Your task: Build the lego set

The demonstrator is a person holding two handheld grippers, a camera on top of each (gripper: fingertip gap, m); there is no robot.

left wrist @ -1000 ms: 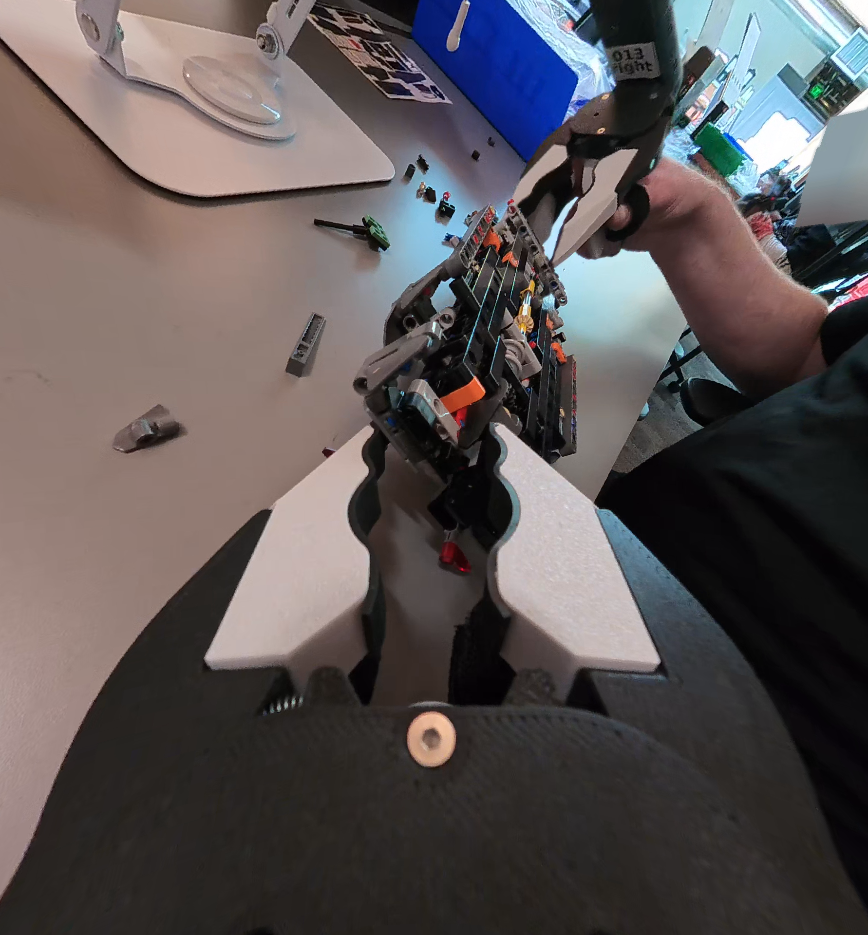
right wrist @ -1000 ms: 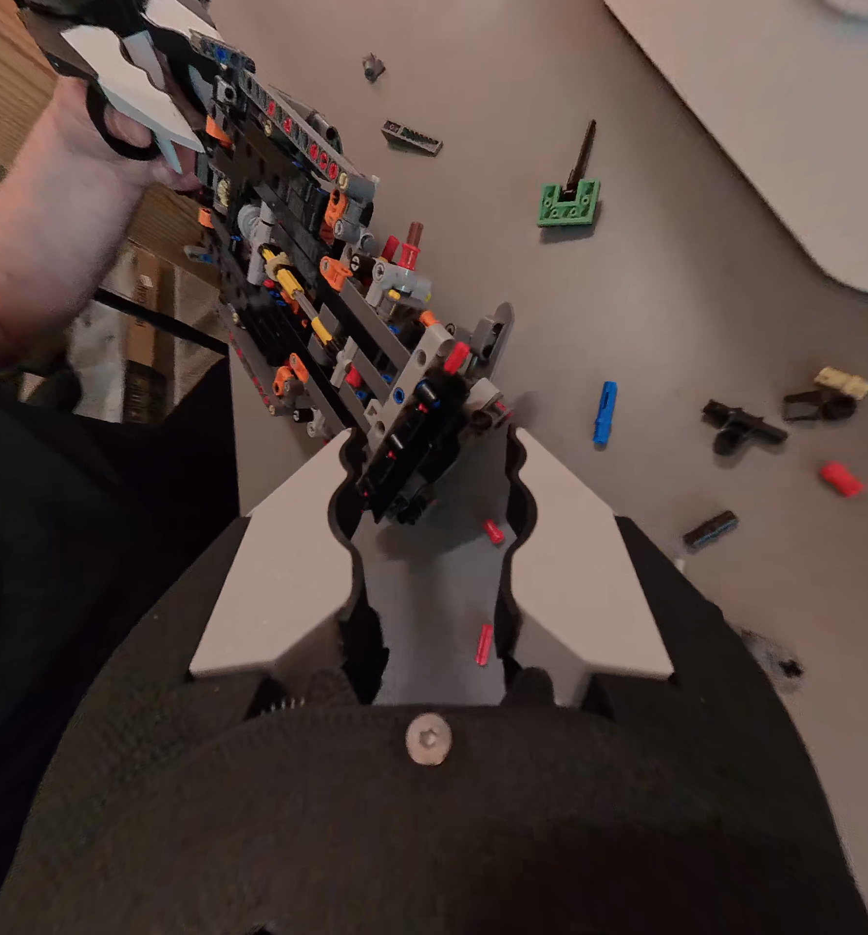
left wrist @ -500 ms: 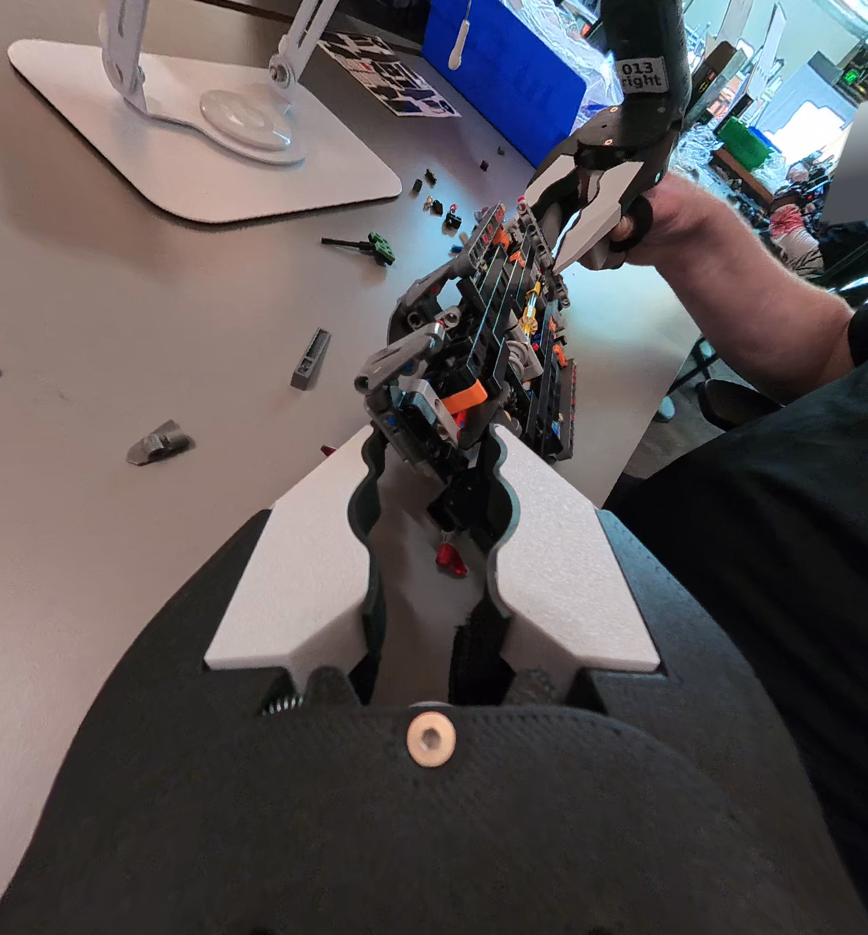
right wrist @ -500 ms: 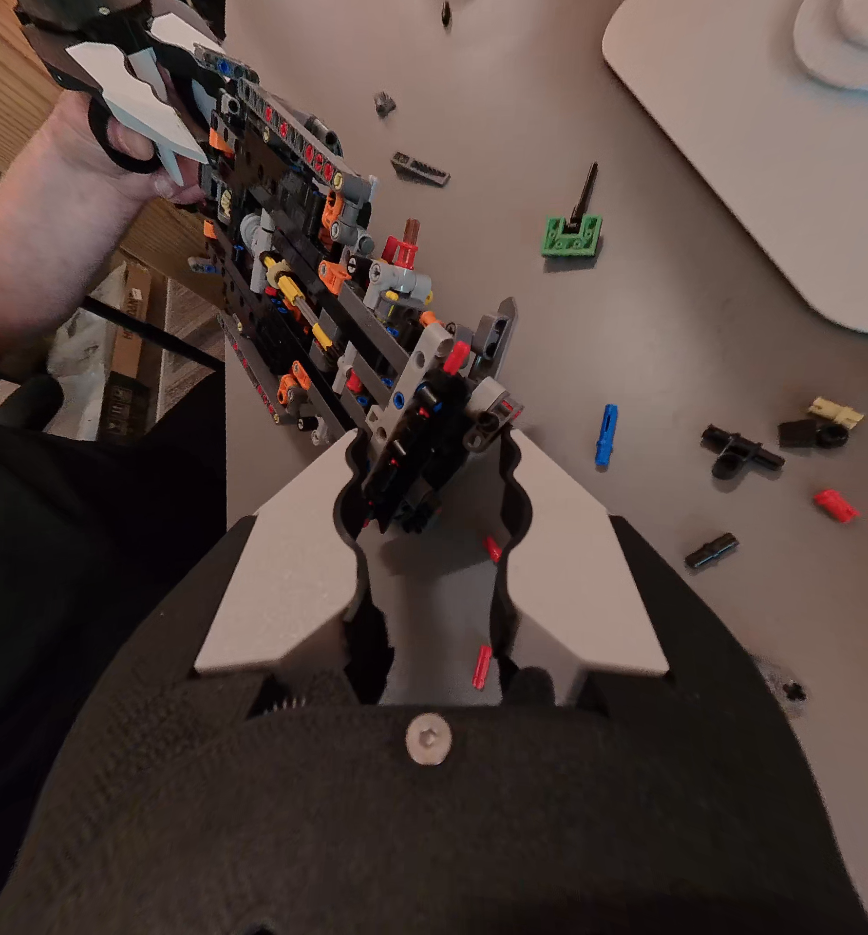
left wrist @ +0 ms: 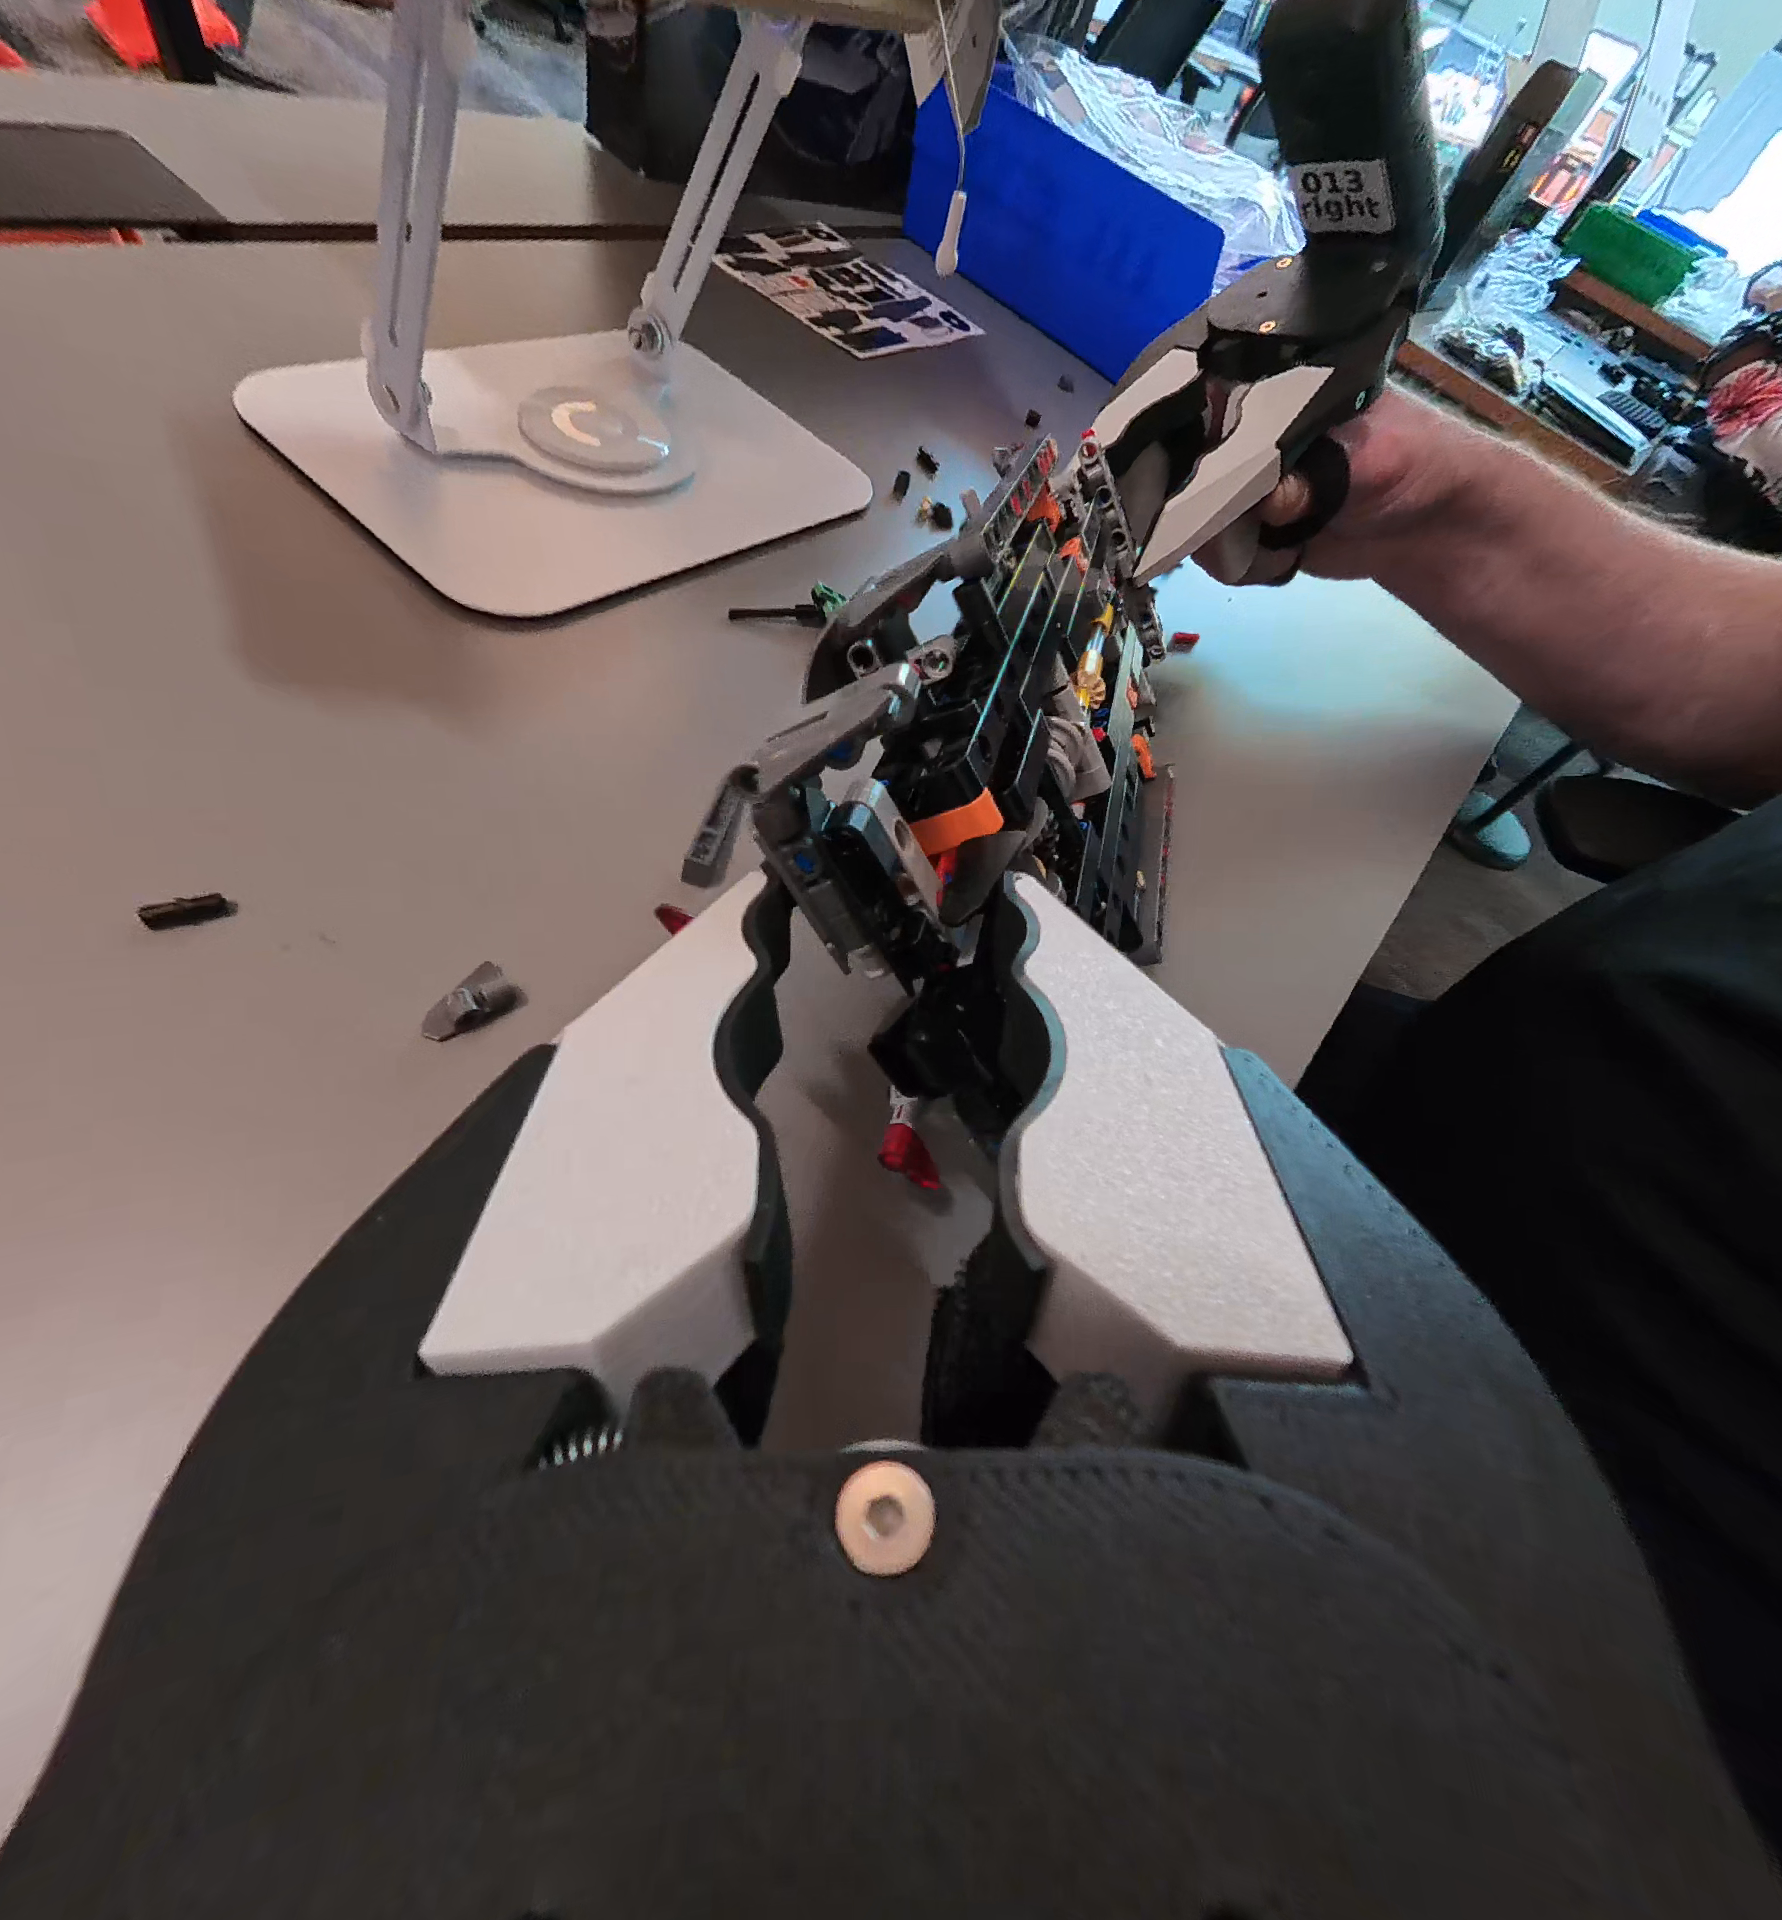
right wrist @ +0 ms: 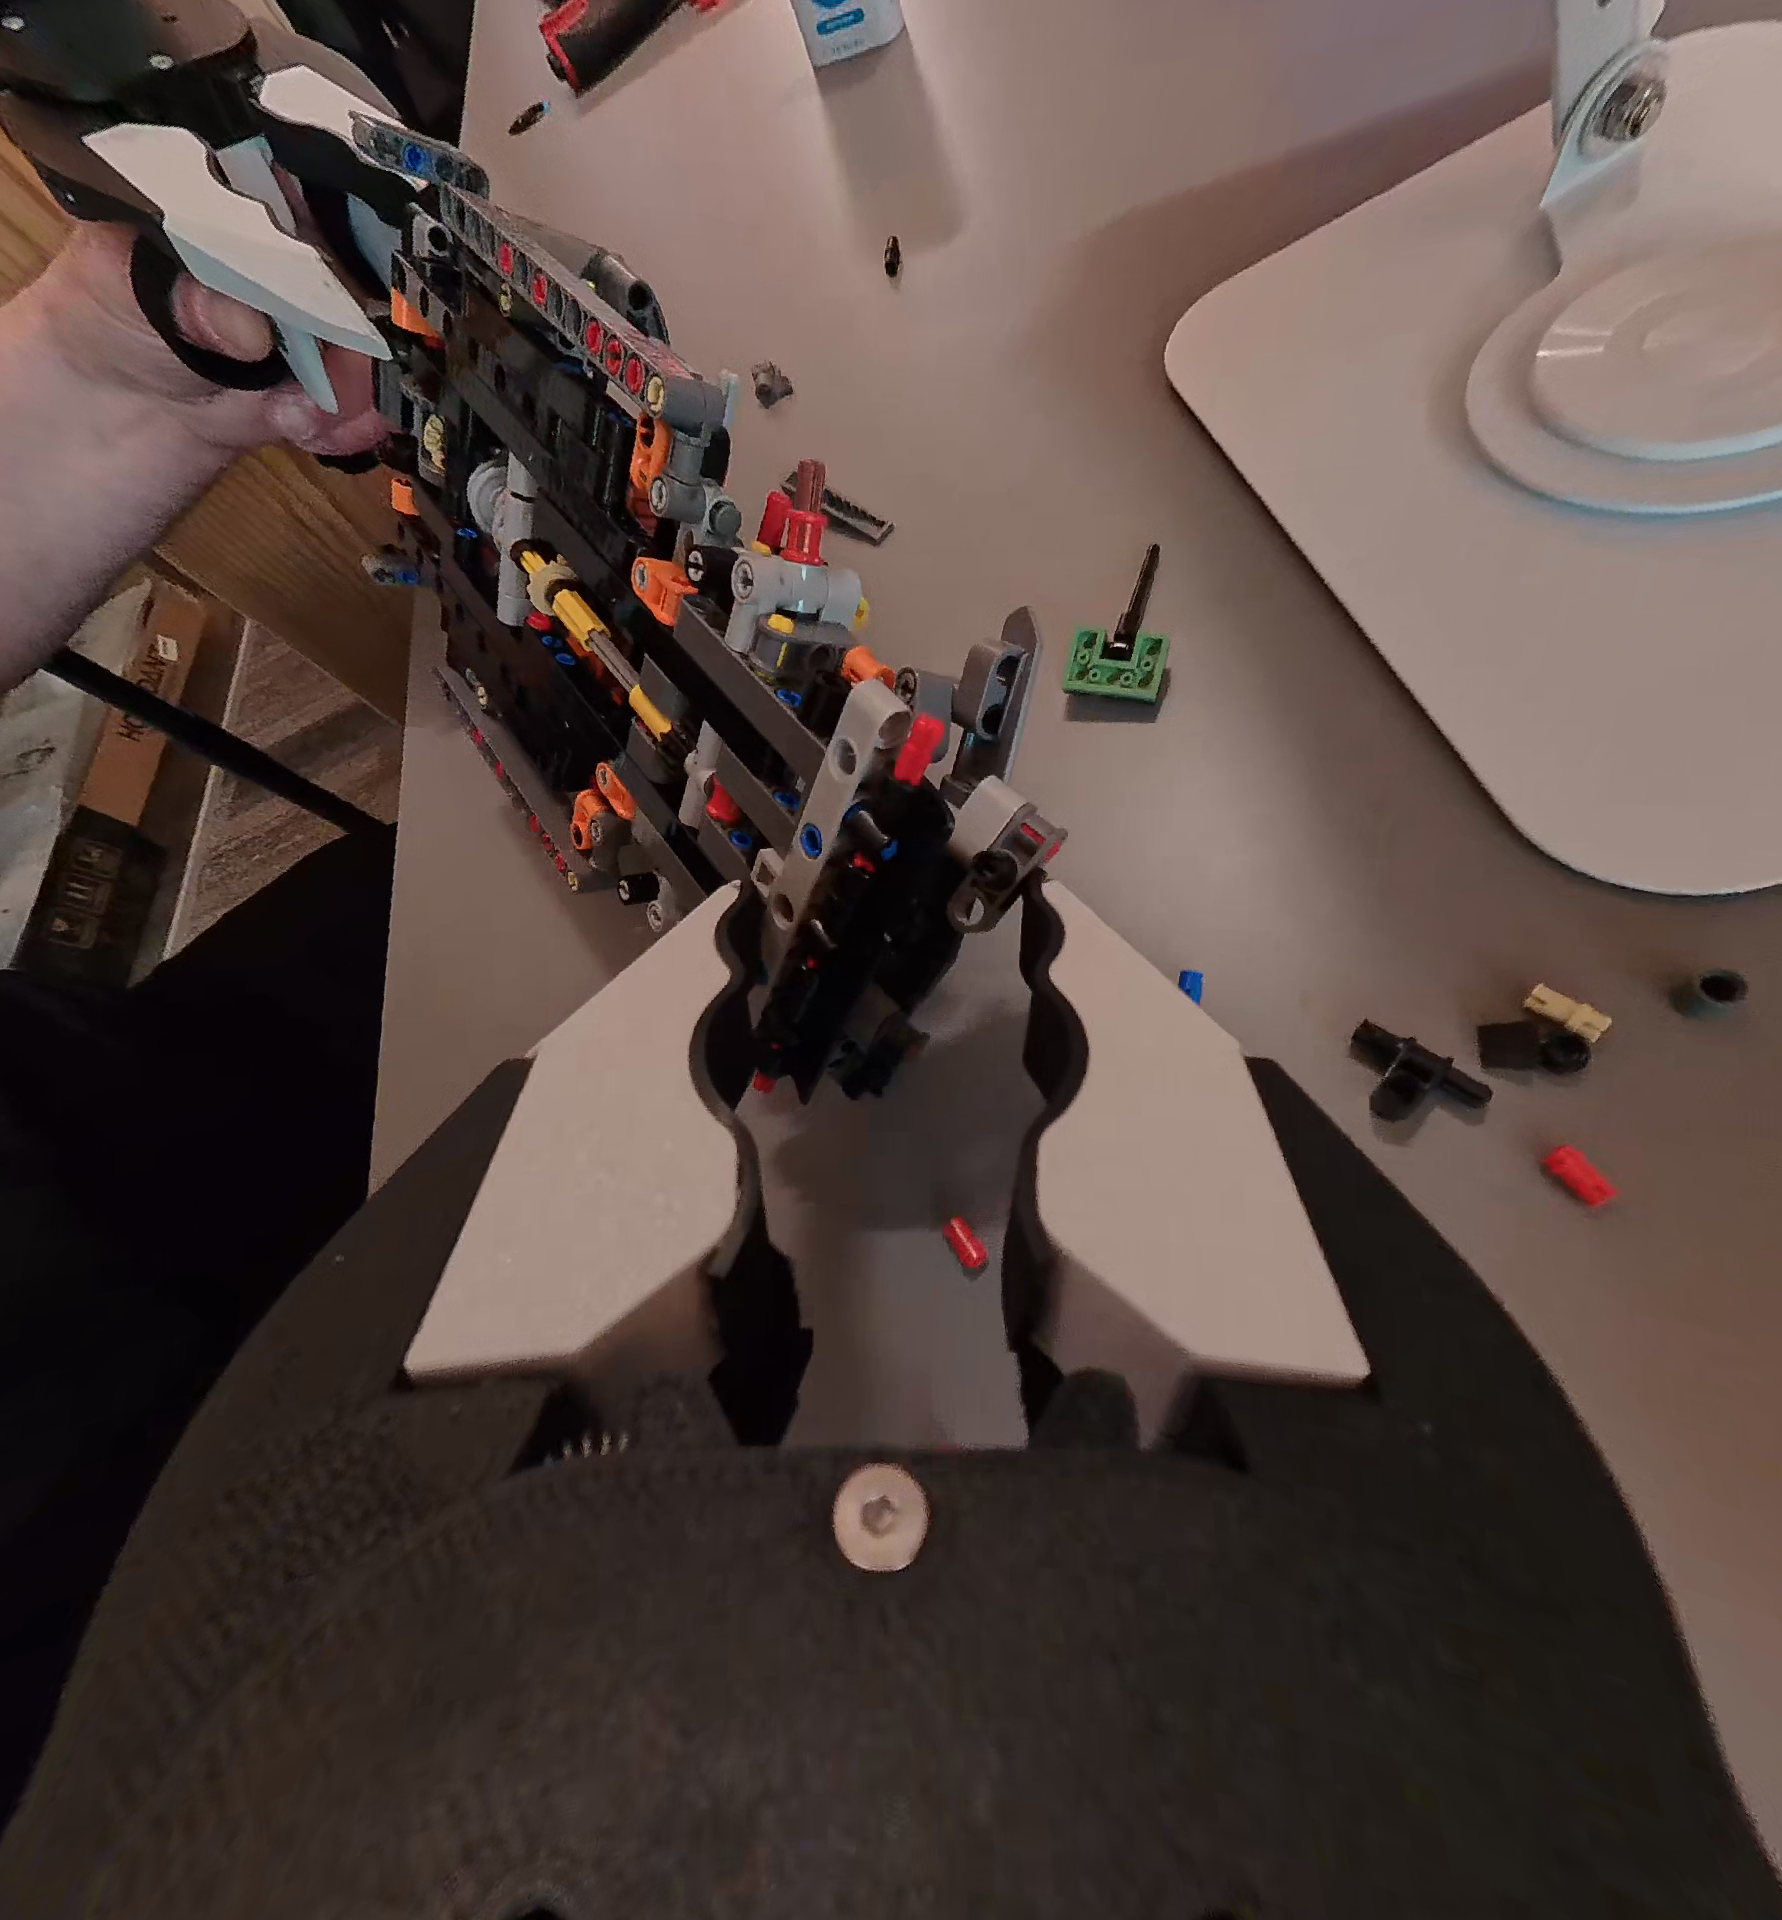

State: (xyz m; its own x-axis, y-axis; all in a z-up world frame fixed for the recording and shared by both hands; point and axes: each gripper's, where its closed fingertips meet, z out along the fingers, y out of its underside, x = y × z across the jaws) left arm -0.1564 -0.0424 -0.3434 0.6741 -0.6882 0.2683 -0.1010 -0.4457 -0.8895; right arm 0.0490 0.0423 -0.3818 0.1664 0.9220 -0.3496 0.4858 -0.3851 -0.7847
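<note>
So we've got the long lego chassis build (left wrist: pixel 1012 727) held up off the grey table (left wrist: pixel 243 727) by both ends, tilted so it runs diagonally between the two tools. Over on the left in the left wrist view there's a small black pin (left wrist: pixel 186 911) and a grey curved piece (left wrist: pixel 471 1001) lying loose, with the white stand base (left wrist: pixel 554 488) farther back. Our left gripper (left wrist: pixel 892 935) has its white fingers clamped on the near black end of the build, gap narrow. Moving right, the right gripper (left wrist: pixel 1152 488) comes in from above at the far end, our hand (left wrist: pixel 1386 499) wrapped round its handle with the forearm angled down toward us. From its own camera the right gripper (right wrist: pixel 882 925) pinches the black and grey end block, with a red pin (right wrist: pixel 965 1242) on the table under it, then a green plate with an axle (right wrist: pixel 1115 660), and black, tan and red bits (right wrist: pixel 1578 1174) off right.
</note>
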